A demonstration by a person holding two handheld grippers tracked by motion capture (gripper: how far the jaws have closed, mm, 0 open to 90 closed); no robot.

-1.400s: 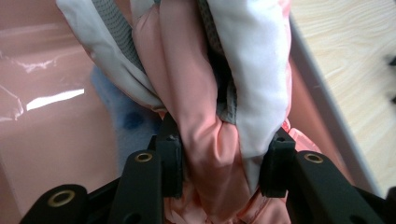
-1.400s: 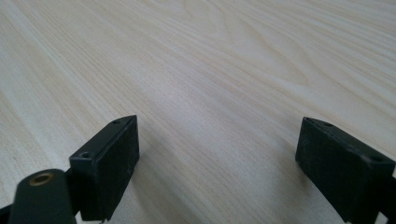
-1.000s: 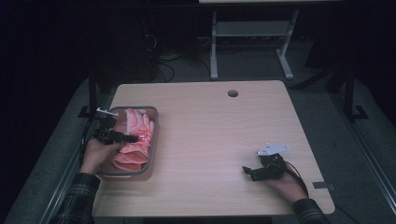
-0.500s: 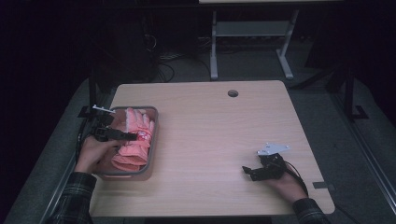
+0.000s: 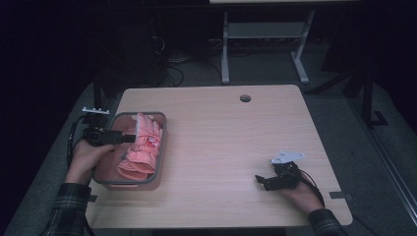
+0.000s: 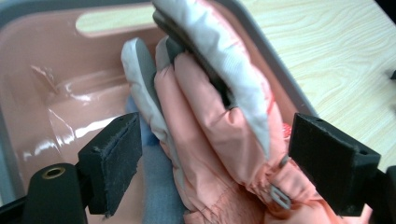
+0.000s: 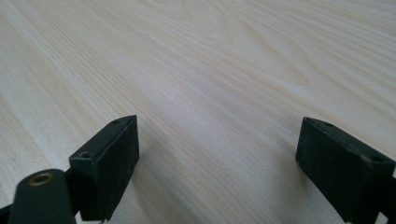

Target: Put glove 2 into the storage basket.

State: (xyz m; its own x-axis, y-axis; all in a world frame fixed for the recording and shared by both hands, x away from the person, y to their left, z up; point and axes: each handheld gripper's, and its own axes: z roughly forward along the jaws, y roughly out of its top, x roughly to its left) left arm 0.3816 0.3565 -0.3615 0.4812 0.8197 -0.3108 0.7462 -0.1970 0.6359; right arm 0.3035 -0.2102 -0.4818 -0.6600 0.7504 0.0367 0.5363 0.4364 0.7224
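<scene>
Wooden table (bearing a tub)

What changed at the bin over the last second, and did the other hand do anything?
The left gripper has just been opening its jaws and has let go of the pink gloves, which lie between the jaws, untouched, in the pink bin. In the high view that hand drew back toward the bin's left edge. The right gripper stayed put on the table, jaws open.

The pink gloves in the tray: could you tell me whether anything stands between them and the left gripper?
Nothing visible does. The left gripper, its jaws just opened, straddles the pink gloves lying in the tray, and neither pad presses on them.
</scene>
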